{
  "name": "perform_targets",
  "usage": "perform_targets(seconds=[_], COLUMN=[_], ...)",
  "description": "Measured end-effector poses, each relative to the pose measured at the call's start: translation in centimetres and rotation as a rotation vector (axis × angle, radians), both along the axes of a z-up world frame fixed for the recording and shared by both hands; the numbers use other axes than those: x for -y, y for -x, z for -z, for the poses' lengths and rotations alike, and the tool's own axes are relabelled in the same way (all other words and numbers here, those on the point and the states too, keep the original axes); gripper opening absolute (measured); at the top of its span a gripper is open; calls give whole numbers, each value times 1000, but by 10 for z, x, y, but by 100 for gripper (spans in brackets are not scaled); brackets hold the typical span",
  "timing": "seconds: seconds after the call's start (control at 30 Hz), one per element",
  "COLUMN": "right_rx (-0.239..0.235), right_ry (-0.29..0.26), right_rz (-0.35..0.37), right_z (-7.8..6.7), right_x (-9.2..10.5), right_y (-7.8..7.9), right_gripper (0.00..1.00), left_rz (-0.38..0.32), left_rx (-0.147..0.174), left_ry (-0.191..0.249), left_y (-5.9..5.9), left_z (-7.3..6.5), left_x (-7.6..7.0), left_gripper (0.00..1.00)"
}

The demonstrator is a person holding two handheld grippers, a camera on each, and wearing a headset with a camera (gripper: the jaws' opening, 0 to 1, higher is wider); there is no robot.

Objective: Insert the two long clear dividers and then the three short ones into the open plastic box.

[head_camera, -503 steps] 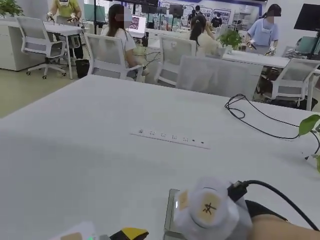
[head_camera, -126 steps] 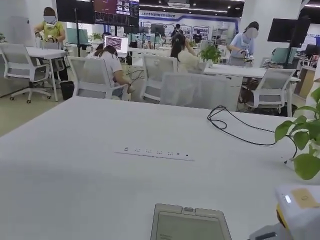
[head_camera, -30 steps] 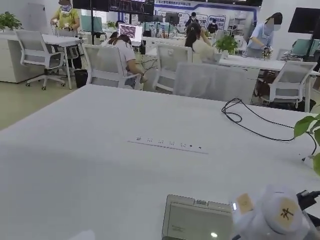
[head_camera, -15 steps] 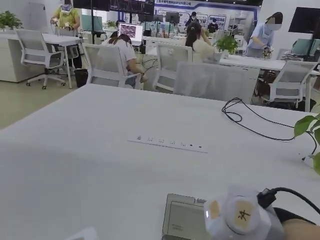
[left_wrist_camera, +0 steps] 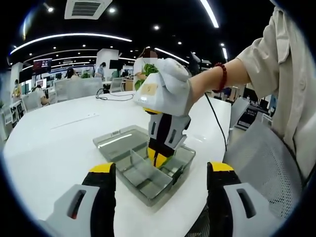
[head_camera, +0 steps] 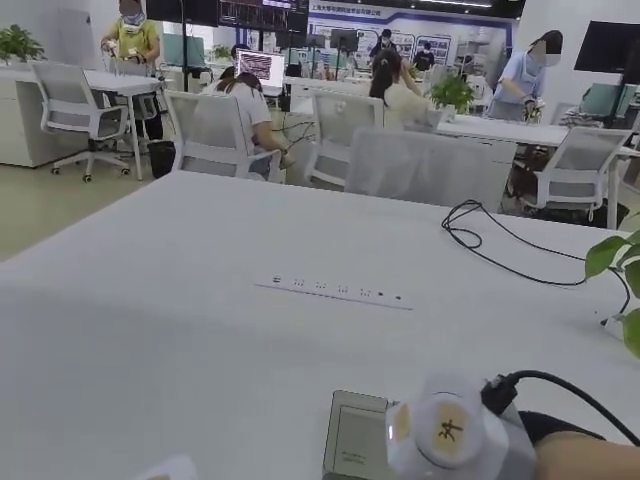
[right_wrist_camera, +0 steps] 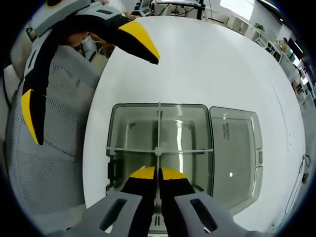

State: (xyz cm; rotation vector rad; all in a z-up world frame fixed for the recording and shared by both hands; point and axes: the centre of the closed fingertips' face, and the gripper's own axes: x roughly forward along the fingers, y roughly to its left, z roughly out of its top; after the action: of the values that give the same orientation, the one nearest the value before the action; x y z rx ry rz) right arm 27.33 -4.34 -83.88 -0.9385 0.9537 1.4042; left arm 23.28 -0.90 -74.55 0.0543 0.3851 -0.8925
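Note:
The open clear plastic box (right_wrist_camera: 111, 129) lies on the white table with its lid (right_wrist_camera: 237, 153) folded flat beside it. Inside, one clear divider (right_wrist_camera: 187, 150) crosses another clear divider (right_wrist_camera: 159, 127). My right gripper (right_wrist_camera: 158, 174) points down into the box, shut on the near end of that second divider. In the left gripper view the right gripper (left_wrist_camera: 159, 158) stands upright in the box (left_wrist_camera: 154, 193). My left gripper (left_wrist_camera: 161, 170) hovers open and holds nothing, a short way from the box. The head view catches the right gripper's back (head_camera: 450, 432) over the lid (head_camera: 352, 440).
A flush power strip (head_camera: 335, 290) sits mid-table, with a black cable (head_camera: 500, 250) and plant leaves (head_camera: 615, 255) to the right. A grey mesh chair (right_wrist_camera: 54, 148) stands at the table edge next to the box. People work at desks beyond.
In the head view my right gripper has shifted left over the box lid during the last second. The table and power strip stay put.

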Motion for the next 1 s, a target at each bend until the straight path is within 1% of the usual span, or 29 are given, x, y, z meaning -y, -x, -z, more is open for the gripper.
perform_targets(seconds=[0.03,0.13,0.2,0.23,0.33,0.43,0.63,0.73,0.83,1.0], right_rx=[-2,-25,-33,-29,-30,-42,-42,-38,-52,-43], right_ry=[-9,-70,-77,-84,-102,-122,-143,-157,-176,-188], right_rz=[8,42,51,59,75,87,88,91,115,127], right_z=[0,-4,-6,-7,-10,-15,-23,-29,-36,-44], right_x=[0,-7,-6,-6,-7,-7,-4,-1,4,16], right_y=[0,1,0,-1,-2,-1,2,1,1,1], right_gripper=[3,12,12,13,22,23,28,30,32,36], left_rz=[0,-1,-4,-4,-4,-1,0,2,1,-6], left_rx=[1,4,6,6,6,5,3,3,4,6], left_ry=[0,2,3,4,5,-1,-2,-6,-6,-1], left_y=[0,0,-1,-1,-1,0,0,1,1,0], left_z=[0,-1,-1,-1,-1,0,1,1,1,0], left_x=[0,0,-1,-1,-1,0,0,1,1,0], left_gripper=[76,77,78,79,79,80,81,81,82,83])
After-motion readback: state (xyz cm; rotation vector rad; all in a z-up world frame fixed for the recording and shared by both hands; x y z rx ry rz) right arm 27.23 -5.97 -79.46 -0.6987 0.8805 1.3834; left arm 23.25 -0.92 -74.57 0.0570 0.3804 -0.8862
